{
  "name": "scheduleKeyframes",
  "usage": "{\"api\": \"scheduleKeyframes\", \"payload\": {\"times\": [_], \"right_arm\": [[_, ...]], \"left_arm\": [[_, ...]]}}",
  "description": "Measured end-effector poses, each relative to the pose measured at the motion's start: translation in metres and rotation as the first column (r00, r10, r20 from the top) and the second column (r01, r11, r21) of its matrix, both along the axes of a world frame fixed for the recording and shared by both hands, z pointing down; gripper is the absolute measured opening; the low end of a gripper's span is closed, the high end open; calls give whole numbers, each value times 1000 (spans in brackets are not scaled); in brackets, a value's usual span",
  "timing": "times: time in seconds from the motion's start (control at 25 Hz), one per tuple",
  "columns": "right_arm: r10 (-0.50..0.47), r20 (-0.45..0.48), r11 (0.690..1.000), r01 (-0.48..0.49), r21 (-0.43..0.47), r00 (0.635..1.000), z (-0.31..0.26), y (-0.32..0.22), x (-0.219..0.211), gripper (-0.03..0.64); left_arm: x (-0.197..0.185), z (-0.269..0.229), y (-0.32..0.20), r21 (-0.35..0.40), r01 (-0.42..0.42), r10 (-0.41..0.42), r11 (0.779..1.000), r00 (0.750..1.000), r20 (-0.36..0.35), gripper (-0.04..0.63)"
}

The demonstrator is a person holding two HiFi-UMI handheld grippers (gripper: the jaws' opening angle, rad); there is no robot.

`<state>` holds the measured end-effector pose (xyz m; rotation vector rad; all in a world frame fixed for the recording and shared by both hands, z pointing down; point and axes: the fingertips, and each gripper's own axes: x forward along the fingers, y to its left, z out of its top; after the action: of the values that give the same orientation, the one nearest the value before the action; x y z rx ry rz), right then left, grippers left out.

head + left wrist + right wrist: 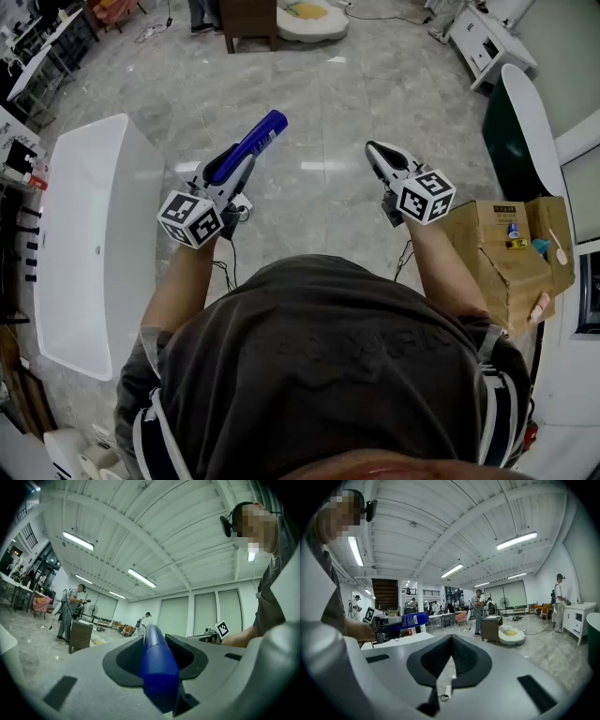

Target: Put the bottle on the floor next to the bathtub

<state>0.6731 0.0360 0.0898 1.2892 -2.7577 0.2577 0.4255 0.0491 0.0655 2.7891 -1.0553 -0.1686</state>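
Blue plastic is filling the gap between the jaws of the left gripper (234, 173): they are closing partway and pressing on the bottle (251, 142), which is being carried above the floor (319, 103), pointing forward and well past the tips. The right gripper (384, 159) is hanging empty with its jaws together.

The grip seems to be sitting toward one end of the bottle, so the long free end is likely acting as a lever. Tilting it down toward the polished stone could be making it pivot or slide in the pads, and a tall bottle released off-upright is probably going to topple.

Only the head view is showing the white bathtub (84, 244) lying at the person's left. The left gripper view is showing the pads hugging the bottle, and the right gripper view is catching the bottle's labelled side.
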Motion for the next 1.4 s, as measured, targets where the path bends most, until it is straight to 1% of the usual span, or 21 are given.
{"api": "scheduleKeyframes", "payload": {"times": [0.4,0.64,0.88,0.96,1.08,1.24,1.4], "right_arm": [[7,32,1000,-7,-5,999,3,-1,9,-8],[14,56,1000,-13,-11,998,8,-1,26,-8],[-2,79,1000,3,-22,997,12,2,56,-8],[-14,81,1000,16,-23,997,13,3,72,-8],[-35,57,999,36,-28,998,18,8,98,-8],[-68,71,997,71,-37,995,29,12,129,-8],[-89,98,995,93,-35,991,36,6,149,-8]], "left_arm": [[11,2,1,-10,-15,15,1000,1000,8,138],[32,4,0,-23,-29,29,999,999,22,138],[66,-2,0,-21,-29,30,999,999,44,138],[83,-5,2,-25,-24,25,999,999,42,138],[111,-10,7,-39,-12,13,999,1000,25,138],[138,-12,12,-52,23,-23,998,1000,3,138],[146,-14,16,-59,75,-74,995,997,13,138]]}}
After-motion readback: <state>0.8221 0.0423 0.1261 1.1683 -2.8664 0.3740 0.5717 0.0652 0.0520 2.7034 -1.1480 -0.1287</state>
